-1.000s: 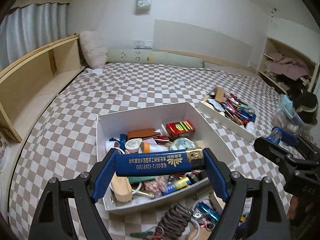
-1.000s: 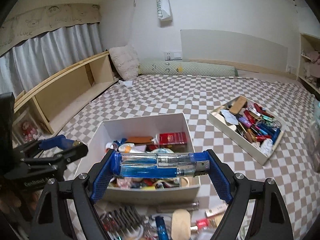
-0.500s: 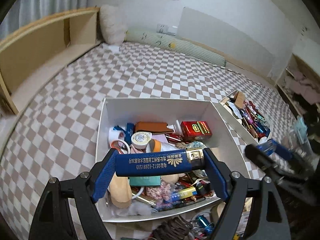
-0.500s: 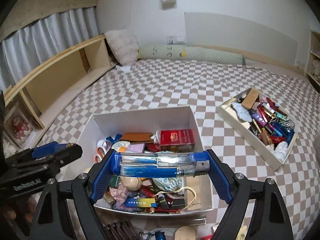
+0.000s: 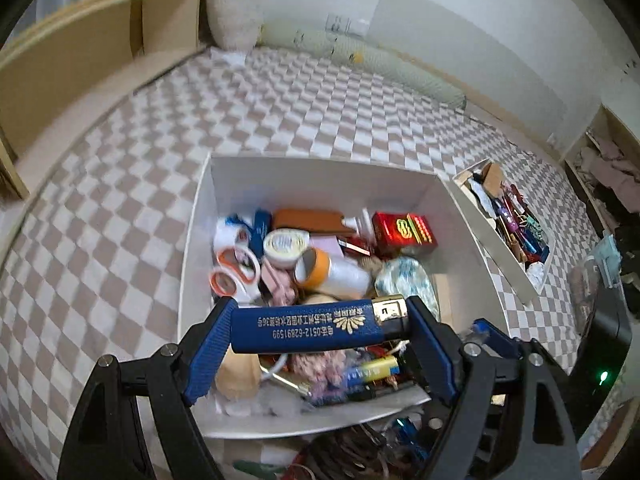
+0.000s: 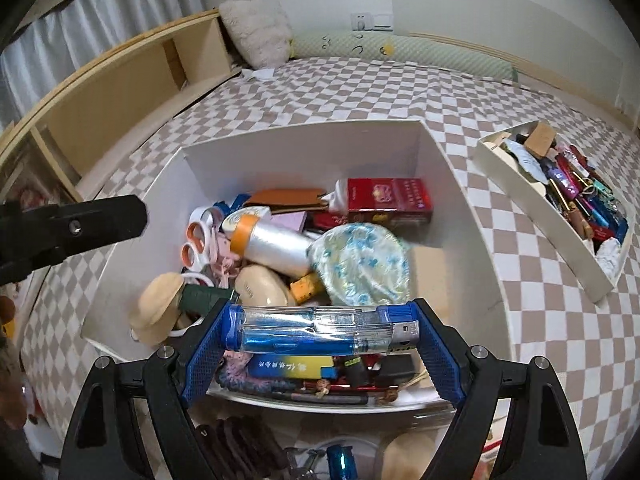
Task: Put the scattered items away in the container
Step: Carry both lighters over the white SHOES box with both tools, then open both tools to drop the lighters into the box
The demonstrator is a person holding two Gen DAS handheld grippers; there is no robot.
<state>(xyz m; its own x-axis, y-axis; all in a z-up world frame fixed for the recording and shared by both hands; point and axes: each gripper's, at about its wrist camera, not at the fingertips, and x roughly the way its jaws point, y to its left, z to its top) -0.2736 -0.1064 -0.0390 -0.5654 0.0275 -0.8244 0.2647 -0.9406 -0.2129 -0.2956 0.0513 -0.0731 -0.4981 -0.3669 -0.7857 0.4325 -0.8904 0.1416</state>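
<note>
A white box (image 5: 320, 172) (image 6: 304, 140) on the checkered bed holds several small items, among them a red pack (image 5: 402, 232), scissors (image 5: 234, 270) and a tape roll (image 6: 276, 246). My left gripper (image 5: 320, 326) is shut on a dark blue lighter (image 5: 308, 328) with white print, held crosswise above the box's near part. My right gripper (image 6: 320, 334) is shut on a clear blue lighter (image 6: 316, 332), held crosswise above the box's near edge. More loose items (image 6: 336, 456) lie on the bed in front of the box.
A narrow white tray (image 6: 540, 216) (image 5: 476, 208) full of small items lies right of the box. A wooden shelf (image 6: 120, 84) runs along the left side. A pillow (image 6: 256, 36) and a long green bolster (image 6: 400, 50) lie at the head of the bed.
Both grippers have moved forward and tilted down over the white box, each still holding its lighter. The box now fills more of both views.
</note>
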